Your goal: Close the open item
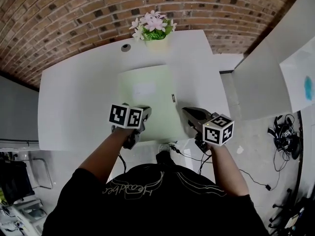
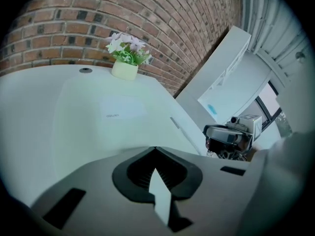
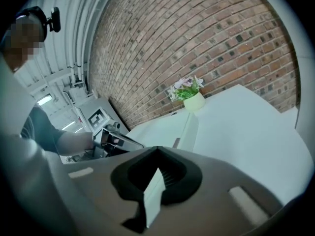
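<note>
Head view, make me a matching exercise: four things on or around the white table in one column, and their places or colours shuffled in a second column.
Things:
1. flower pot
2. flat box
3. round cable hole
4. brick wall

Places and colours:
A. pale green, middle of the table
B. red-brown, behind the table
C. far table edge, pink and white blooms
D. in the tabletop, left of the pot

Pairs: 1-C, 2-A, 3-D, 4-B.
</note>
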A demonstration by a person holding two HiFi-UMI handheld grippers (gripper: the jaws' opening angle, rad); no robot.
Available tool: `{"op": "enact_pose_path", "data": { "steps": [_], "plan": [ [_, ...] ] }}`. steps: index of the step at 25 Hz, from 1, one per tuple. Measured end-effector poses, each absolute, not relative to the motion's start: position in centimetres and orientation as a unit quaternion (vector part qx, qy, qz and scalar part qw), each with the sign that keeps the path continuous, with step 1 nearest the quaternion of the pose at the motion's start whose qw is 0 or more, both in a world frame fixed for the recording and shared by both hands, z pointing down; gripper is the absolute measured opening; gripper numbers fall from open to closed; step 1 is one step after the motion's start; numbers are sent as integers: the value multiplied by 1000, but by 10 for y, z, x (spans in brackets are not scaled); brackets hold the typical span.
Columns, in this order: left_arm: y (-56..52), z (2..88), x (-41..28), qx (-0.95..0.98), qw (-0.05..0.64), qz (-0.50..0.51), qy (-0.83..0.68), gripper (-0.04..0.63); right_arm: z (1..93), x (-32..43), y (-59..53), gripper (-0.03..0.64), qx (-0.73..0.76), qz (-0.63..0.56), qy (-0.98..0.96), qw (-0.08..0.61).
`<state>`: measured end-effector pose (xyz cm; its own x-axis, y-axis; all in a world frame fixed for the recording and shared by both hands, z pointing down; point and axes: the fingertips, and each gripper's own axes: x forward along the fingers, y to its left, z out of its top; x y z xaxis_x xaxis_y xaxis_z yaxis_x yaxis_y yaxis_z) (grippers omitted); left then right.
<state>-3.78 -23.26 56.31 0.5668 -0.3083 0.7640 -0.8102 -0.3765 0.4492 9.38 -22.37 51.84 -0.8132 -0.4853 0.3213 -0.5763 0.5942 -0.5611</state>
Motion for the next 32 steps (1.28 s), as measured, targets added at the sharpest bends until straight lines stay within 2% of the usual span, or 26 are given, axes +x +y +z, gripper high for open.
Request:
{"op": "enact_pose_path", "data": {
  "steps": [15, 32],
  "plan": [
    [-155, 473, -55, 848, 393, 118, -336, 2, 457, 66, -131, 3, 263, 291, -919, 36],
    [14, 366, -77, 908, 303, 35, -288, 2, 354, 45, 5, 3, 259, 244, -933, -45]
  ]
}}
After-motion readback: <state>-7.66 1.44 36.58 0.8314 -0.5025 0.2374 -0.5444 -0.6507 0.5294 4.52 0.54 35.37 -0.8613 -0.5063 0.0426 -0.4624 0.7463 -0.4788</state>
